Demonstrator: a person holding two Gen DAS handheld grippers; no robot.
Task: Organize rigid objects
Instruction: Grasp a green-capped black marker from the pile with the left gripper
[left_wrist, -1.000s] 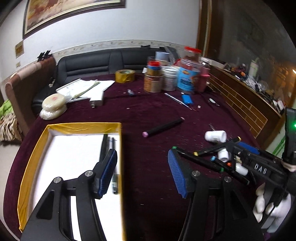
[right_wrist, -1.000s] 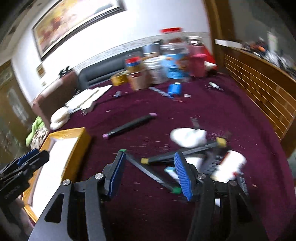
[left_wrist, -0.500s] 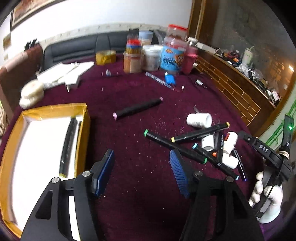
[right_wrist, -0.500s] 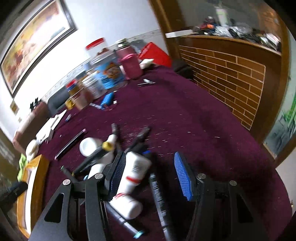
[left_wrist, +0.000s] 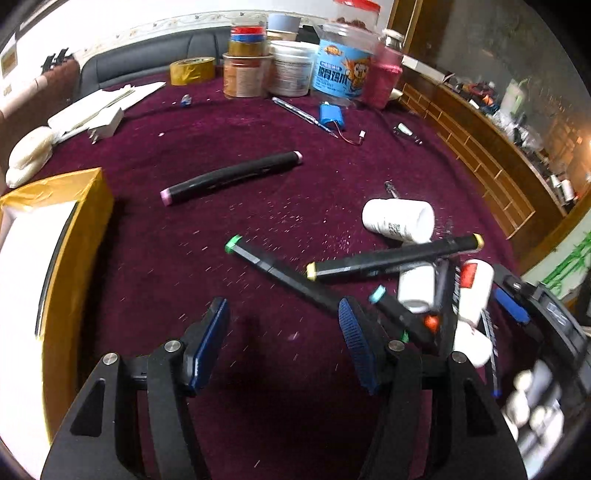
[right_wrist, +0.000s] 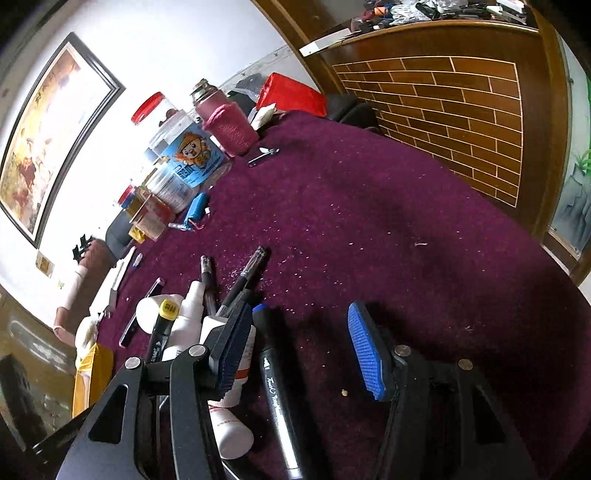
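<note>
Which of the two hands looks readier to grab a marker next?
Probably the right. The right gripper has its jaws open with the blue-capped marker lying between them. The left gripper is open too, over bare cloth beside the green-capped marker.

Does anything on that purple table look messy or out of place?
Yes. Markers and small white bottles lie in a crossed heap: a yellow-capped marker rests over a green-capped marker, and a white bottle lies tipped on its side. A pink-capped marker lies alone, apart.
</note>
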